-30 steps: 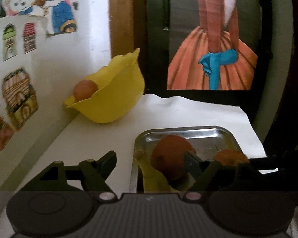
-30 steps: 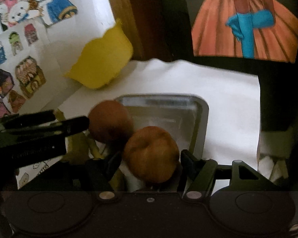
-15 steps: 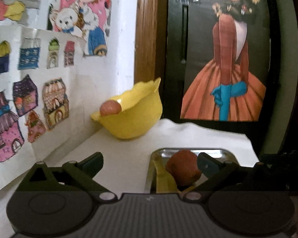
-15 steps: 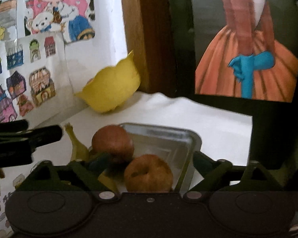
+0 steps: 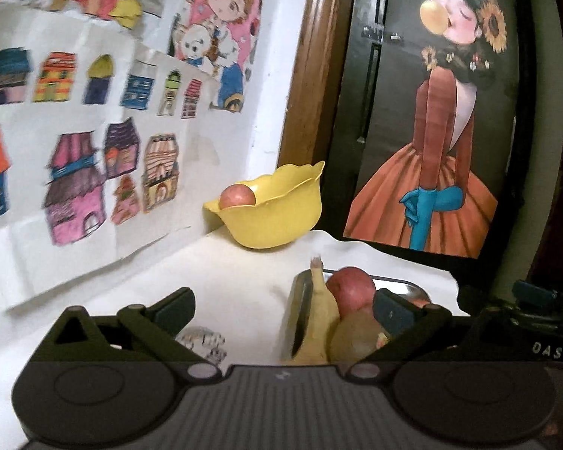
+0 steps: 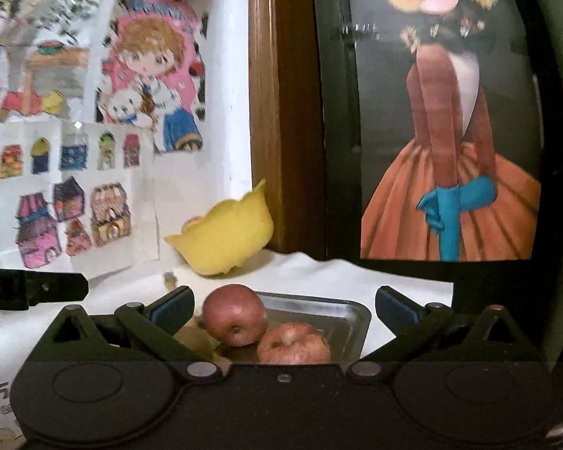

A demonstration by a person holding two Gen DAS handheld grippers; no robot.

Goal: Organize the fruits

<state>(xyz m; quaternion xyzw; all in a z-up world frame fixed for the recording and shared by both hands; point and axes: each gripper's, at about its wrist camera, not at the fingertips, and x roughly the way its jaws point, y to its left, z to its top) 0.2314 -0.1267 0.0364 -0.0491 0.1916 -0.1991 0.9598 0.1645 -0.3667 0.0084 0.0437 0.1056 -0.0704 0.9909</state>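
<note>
A metal tray [image 6: 351, 313] on the white table holds two red apples [image 6: 233, 313] [image 6: 292, 345]. In the left wrist view the tray [image 5: 413, 287] also shows a banana [image 5: 319, 318], a red apple [image 5: 351, 292] and a pale round fruit [image 5: 356, 337]. A yellow bowl [image 5: 277, 212] stands at the back by the wall with one apple [image 5: 236, 198] in it. My left gripper [image 5: 283, 305] is open, raised near the tray's left side. My right gripper [image 6: 284, 305] is open above the tray's near edge, holding nothing.
The left wall [image 5: 94, 112] carries paper drawings. A wooden door frame [image 6: 281, 112] and a dark door with a poster [image 6: 450, 150] stand behind the table. A small clear object [image 5: 206, 341] lies on the table by my left finger. The left gripper's finger [image 6: 37, 288] shows at the right view's left edge.
Both grippers have lifted and pulled back from the tray, so more of the wall and door shows. Both stayed open and the fruit has not moved.
</note>
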